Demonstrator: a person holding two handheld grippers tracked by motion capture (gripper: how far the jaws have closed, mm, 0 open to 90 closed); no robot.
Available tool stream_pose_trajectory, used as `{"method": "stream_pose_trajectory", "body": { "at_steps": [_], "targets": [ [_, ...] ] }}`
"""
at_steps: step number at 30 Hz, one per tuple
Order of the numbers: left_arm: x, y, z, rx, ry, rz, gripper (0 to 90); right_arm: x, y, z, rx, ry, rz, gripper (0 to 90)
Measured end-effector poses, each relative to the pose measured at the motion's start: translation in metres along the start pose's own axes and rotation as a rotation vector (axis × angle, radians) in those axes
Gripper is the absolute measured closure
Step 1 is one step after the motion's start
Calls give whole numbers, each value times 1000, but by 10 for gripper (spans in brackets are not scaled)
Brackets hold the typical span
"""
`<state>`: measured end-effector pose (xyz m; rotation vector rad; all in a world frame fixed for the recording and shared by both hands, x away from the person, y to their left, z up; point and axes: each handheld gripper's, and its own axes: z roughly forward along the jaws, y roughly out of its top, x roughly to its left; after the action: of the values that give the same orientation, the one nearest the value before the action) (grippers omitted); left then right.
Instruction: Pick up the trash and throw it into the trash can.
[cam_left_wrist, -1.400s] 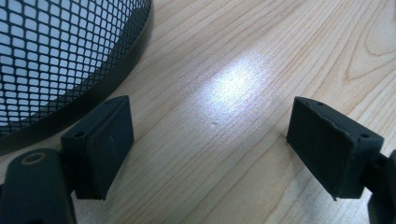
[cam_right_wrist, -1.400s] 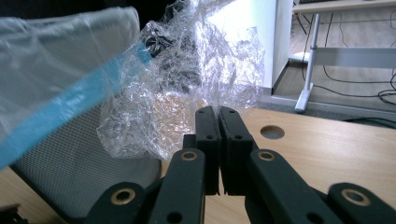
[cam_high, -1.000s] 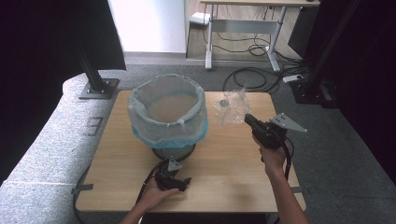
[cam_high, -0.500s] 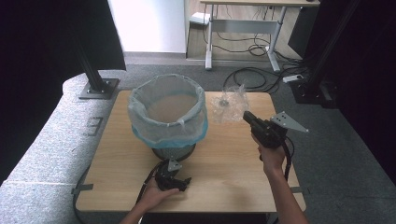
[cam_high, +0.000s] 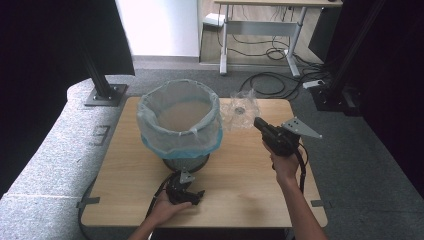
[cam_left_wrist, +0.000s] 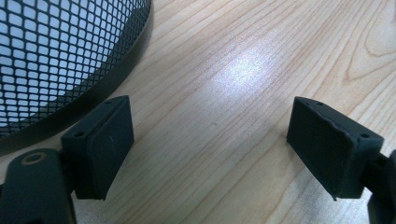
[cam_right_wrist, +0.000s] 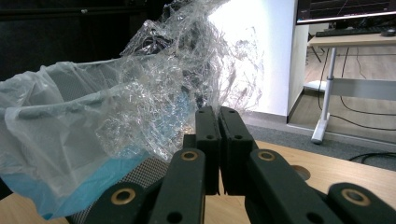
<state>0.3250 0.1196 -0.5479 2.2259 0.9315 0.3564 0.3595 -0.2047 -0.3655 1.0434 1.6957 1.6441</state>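
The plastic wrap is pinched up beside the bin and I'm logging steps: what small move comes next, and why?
Probably carry the wrap leftward over the bin's lined mouth, then let go. The right gripper is shut on the crumpled wrap, which hangs just outside the rim, and the left gripper rests open on the table.

Room dim at edges; bright backlight rear; glare patch on table (cam_left_wrist: 243, 70); focus sharp.

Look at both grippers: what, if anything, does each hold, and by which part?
The right gripper is shut on the clear plastic wrap, pinching its lower edge. The left gripper is open over the table and holds nothing.
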Motion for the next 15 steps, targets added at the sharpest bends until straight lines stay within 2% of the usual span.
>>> {"method": "stream_pose_trajectory", "body": {
  "at_steps": [6,15],
  "targets": [
    [0,0,0,0,-2,-2,148,0,7,5,-12,-23,14,867],
    [0,0,0,1,-2,0,148,13,29,11,-48,-10,8,867]
  ]
}}
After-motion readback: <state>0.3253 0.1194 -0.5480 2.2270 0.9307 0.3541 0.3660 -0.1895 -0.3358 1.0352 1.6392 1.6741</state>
